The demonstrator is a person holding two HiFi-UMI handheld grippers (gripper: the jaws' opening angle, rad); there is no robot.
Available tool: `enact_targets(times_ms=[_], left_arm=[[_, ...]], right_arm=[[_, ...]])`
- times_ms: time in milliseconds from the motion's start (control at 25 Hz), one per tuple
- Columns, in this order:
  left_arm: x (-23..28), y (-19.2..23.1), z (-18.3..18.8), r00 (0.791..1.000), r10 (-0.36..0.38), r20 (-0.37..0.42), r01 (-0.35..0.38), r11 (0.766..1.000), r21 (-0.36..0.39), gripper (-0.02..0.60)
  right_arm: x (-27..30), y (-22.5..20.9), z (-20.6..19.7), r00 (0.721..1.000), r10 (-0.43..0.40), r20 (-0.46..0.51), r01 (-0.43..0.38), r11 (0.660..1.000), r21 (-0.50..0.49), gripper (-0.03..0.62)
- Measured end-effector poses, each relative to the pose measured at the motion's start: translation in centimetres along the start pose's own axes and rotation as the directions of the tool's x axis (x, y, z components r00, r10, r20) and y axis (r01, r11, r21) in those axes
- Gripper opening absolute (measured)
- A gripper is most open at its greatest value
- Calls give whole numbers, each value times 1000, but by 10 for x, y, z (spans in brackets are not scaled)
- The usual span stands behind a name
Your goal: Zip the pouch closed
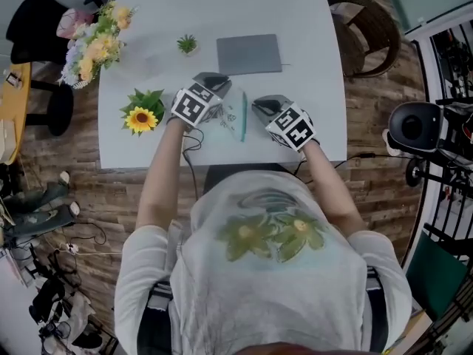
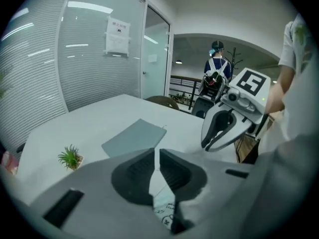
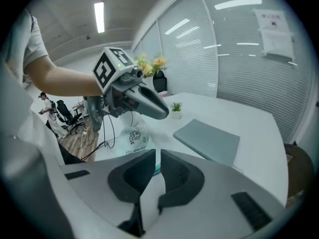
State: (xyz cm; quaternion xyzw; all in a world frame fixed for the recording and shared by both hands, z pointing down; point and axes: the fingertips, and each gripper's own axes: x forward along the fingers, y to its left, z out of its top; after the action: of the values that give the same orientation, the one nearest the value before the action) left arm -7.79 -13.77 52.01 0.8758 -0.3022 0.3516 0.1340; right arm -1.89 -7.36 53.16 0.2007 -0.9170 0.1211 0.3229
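A translucent white pouch (image 1: pixel 235 115) with a teal zip edge and small printed figures hangs lifted over the white table's (image 1: pixel 310 43) near edge, held between both grippers. My left gripper (image 1: pixel 220 97) is shut on the pouch's left side. In the left gripper view its printed film (image 2: pixel 162 203) runs down between the nearly closed jaws (image 2: pixel 156 153). My right gripper (image 1: pixel 260 108) is shut on the right side. In the right gripper view white film (image 3: pixel 148 195) and a strip of teal (image 3: pixel 157 169) sit in the narrow gap of that gripper (image 3: pixel 158 156). Each gripper shows in the other's view: the right gripper (image 2: pixel 219 128), the left gripper (image 3: pixel 144 103).
A flat grey folder (image 1: pixel 249 54) lies behind the pouch, and a tiny potted plant (image 1: pixel 188 44) stands to its left. A sunflower (image 1: pixel 142 117) and a bouquet (image 1: pixel 92 46) are at the table's left. A chair (image 1: pixel 366 32) stands at the right. A person (image 2: pixel 217 66) stands far off.
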Motion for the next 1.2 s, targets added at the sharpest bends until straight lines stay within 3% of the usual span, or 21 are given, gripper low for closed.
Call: enact_targets(times_ms=[200, 440, 680, 880, 1200], left_arm=[[-27, -9, 19, 988, 83, 132, -66, 990, -126, 20], [-50, -22, 27, 957, 196, 216, -146, 963, -226, 10], [-64, -37, 37, 935, 228, 271, -138, 940, -311, 5], [-68, -44, 44, 924, 249, 291, -142, 928, -344, 3], [-70, -44, 54, 913, 256, 317, -143, 930, -340, 5]], right_arm=[[-17, -10, 27, 990, -105, 99, 103, 994, 20, 22], [-32, -15, 49, 966, -181, 183, 164, 981, 103, 21], [-41, -13, 66, 945, -226, 237, 192, 968, 159, 18], [-49, -11, 74, 934, -252, 255, 215, 963, 164, 17], [-47, -12, 78, 934, -248, 255, 213, 964, 160, 17]])
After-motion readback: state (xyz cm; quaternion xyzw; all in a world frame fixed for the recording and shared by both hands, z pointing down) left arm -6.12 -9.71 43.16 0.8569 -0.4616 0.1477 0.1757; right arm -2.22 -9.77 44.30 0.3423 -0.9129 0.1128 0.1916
